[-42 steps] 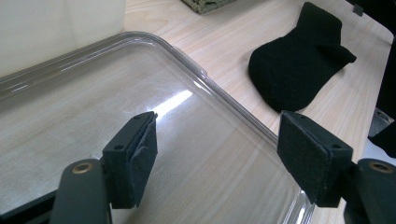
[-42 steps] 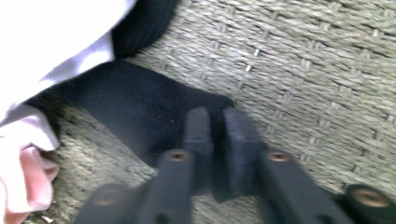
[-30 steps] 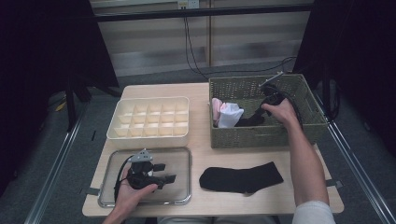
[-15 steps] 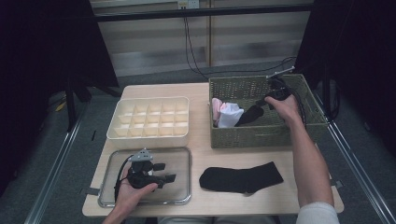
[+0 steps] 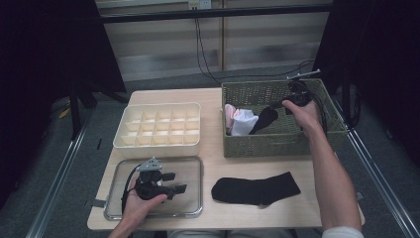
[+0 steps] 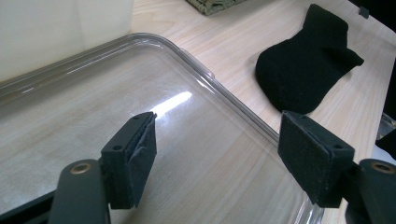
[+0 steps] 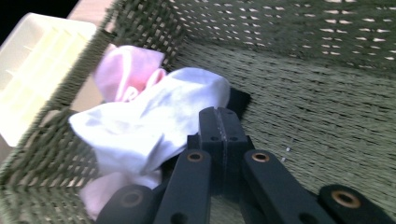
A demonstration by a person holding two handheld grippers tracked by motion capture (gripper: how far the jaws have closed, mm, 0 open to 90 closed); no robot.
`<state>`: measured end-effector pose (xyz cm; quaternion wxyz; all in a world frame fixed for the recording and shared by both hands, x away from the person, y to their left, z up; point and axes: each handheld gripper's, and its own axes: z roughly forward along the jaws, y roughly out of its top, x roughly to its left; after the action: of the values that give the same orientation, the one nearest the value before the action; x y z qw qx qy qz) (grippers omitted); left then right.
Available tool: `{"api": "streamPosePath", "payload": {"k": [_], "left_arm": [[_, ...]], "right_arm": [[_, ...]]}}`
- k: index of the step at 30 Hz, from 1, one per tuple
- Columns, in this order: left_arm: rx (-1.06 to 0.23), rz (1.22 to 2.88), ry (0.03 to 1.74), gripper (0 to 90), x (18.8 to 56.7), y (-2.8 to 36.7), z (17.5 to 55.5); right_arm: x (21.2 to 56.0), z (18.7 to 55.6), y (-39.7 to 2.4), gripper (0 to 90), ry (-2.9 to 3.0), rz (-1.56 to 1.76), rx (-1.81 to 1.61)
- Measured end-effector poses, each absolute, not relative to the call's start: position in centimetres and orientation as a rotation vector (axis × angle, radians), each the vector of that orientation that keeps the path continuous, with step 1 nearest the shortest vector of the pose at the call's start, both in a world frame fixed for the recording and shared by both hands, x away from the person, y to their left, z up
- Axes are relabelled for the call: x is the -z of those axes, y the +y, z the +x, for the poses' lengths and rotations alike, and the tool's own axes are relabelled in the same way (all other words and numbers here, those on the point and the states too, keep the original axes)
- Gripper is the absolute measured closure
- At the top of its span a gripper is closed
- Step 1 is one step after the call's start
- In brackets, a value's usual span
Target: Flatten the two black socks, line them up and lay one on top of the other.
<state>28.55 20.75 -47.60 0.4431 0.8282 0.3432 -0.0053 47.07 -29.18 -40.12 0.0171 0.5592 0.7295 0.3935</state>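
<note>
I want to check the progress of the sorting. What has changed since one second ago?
The right gripper, shut on a black sock, has risen toward the far side of the green basket, drawing the sock up from the white sock. The left gripper stayed over the clear tray, jaws open; the flat black sock stayed on the table.

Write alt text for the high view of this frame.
The right claw, shut on a black sock, lifts it from a green woven basket that holds white and pink socks. The left claw rests open on a clear plastic tray; another flat black sock lies on the wooden table.
</note>
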Motion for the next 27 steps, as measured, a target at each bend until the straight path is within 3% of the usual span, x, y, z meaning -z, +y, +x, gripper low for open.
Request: {"api": "streamPosePath", "payload": {"k": [7, 27], "left_arm": [[0.012, 2.04, 0.864, 22.3, 47.5, 20.8, 28.7], [-0.014, 2.041, 0.863, 22.5, 47.4, 20.9, 28.5]], "right_arm": [[38.7, 46.0, -29.1, 90.0, 2.23, 1.707, -1.274], [33.4, 43.2, -30.0, 90.0, 2.103, 1.564, -1.475]]}}
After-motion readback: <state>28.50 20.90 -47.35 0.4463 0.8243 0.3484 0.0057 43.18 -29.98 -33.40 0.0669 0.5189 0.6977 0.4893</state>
